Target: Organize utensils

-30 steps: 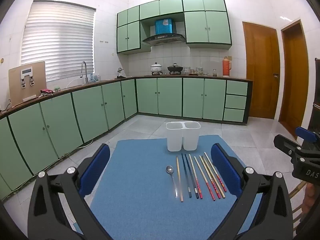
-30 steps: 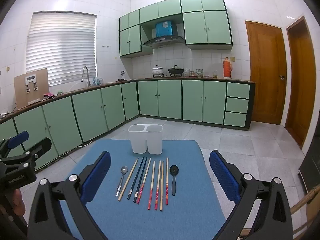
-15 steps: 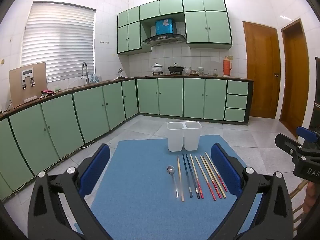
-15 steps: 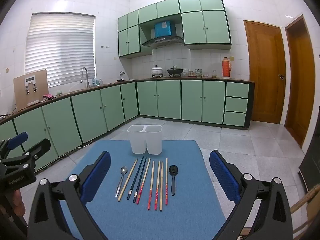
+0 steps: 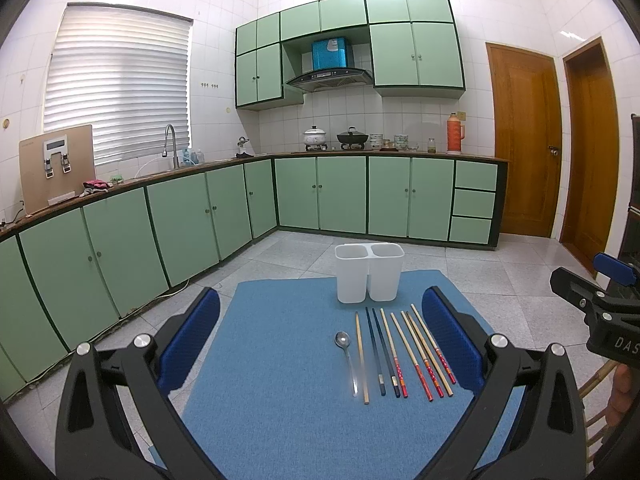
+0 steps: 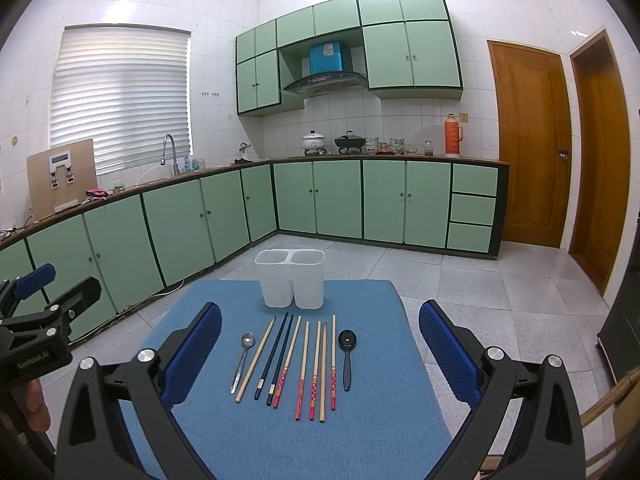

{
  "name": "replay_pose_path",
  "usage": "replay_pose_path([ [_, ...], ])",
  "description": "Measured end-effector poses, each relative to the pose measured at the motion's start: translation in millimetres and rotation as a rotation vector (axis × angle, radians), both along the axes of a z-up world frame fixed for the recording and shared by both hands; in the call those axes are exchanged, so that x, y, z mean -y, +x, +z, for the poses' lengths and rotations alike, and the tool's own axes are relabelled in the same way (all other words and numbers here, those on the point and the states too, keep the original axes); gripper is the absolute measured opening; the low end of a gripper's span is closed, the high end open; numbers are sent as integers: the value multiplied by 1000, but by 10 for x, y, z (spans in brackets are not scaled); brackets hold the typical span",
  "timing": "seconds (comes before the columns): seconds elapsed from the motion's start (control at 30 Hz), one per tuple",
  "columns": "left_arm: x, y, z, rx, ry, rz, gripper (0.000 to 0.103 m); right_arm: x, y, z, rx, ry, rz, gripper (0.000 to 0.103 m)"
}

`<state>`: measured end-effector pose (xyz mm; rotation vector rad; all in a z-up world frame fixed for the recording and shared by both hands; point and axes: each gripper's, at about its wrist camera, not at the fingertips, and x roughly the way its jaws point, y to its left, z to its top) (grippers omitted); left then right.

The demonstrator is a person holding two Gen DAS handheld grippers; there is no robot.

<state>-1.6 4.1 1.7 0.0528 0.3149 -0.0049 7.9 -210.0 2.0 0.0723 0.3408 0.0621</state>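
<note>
A white two-compartment holder stands at the far edge of a blue mat. In front of it lie, in a row, a metal spoon, several chopsticks in wood, dark blue and red-tipped, and a black spoon. In the left wrist view the black spoon is hidden behind a finger. My left gripper is open and empty above the mat's near side. My right gripper is open and empty likewise.
The mat covers a small table in a kitchen with green cabinets. Tiled floor surrounds it. The right gripper's body shows at the right edge of the left wrist view; the left gripper's body shows at the left edge of the right wrist view.
Both views have shifted only slightly. The utensils and holder lie as before, and both grippers stay open.
</note>
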Motion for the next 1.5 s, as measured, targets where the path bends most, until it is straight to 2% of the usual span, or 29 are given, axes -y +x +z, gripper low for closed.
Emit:
replay_pose_path([
  [1.5, -42, -20, 9, 4, 4, 1, 98, -24, -10, 3, 3, 0, 4, 97],
])
